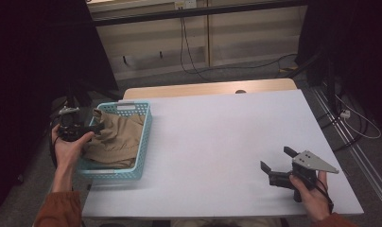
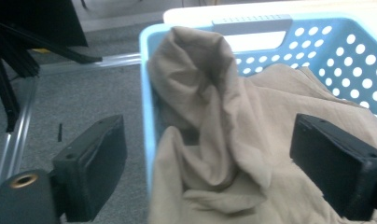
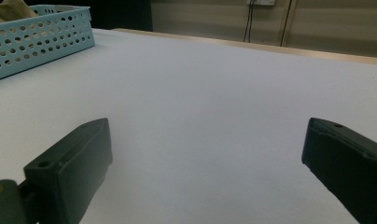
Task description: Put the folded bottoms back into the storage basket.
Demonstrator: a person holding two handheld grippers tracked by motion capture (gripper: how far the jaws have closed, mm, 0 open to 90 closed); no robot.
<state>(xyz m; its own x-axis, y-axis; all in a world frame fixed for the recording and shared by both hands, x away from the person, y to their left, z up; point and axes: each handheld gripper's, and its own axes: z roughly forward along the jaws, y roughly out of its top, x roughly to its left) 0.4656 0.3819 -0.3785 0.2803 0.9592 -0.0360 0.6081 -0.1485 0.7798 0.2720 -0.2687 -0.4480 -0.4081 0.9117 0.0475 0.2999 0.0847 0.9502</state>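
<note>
Tongs first: the left tongs (image 1: 98,126) stand wide apart at the left rim of the light blue basket (image 1: 144,137), one jaw outside the basket wall and the other over the cloth inside, with nothing gripped between them. Whether the inner jaw brushes the fabric I cannot tell from the left gripper view. The right tongs (image 1: 276,163) are likewise spread wide, hovering low near the right front corner of the bench (image 1: 217,142), holding and touching nothing.

The work in hand looks to be lifting the beige garment (image 1: 114,137) out of the basket, which sits at the left edge of the bench. The garment fills most of the basket in a loose crumpled heap, and one fold of it rises in a peak (image 2: 196,60) near the far left corner, by the basket's handle slot.

I judge it soft, limp and light: it will drape and trail from wherever it is pinched, and it will not hold a shape. It should not slip much, since woven cloth gives the pads good purchase, and it cannot break. The risk is rather that a shallow bite takes only one thin layer, or that a trailing part snags on the rim. The raised fold seems the best place to take hold, since it stands clear of the wall and offers bunched layers. The basket itself is light and perforated, so it may drag along if cloth catches it.
</note>
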